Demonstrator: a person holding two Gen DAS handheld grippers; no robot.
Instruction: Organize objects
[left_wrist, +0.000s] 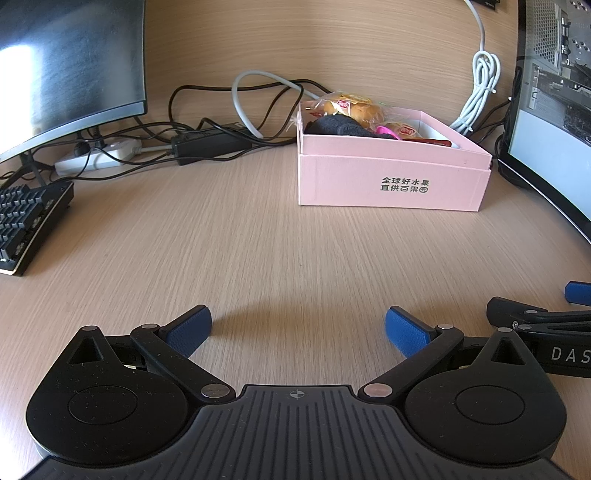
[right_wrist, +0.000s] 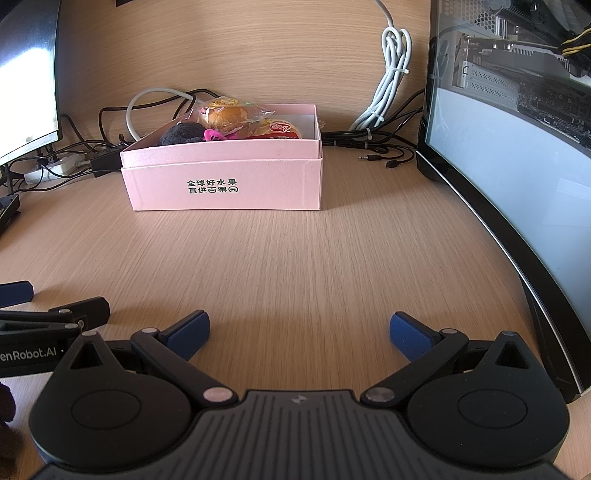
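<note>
- Altogether, one wooden desk (left_wrist: 280, 236) carried everything, with a wooden back panel behind it.
- Two monitors stood there: a dark one (left_wrist: 70, 62) at the far left and a lit one (right_wrist: 517, 155) along the right side.
- One pink box (right_wrist: 225, 181) sat open-topped toward the far middle of the desk, right of the dark monitor and left of the lit one.
- One black keyboard (left_wrist: 29, 221) lay at the left edge.
- Inside the box lay at least two wrapped buns (right_wrist: 229, 114), one dark cloth item (right_wrist: 181, 134) and one small bright-pink thing (right_wrist: 214, 136); a red wrapper edge showed too, its count unclear.
- One bundled white cable (right_wrist: 391, 74) hung at the far right, and one white power strip (left_wrist: 96, 155) lay far left among black cords.
- Two grippers hovered low over the near desk, side by side and pointing toward the box: the left gripper (left_wrist: 298, 330) had its blue pads spread wide with nothing between them, and the right gripper (right_wrist: 299, 332) was likewise spread wide and empty.
</note>
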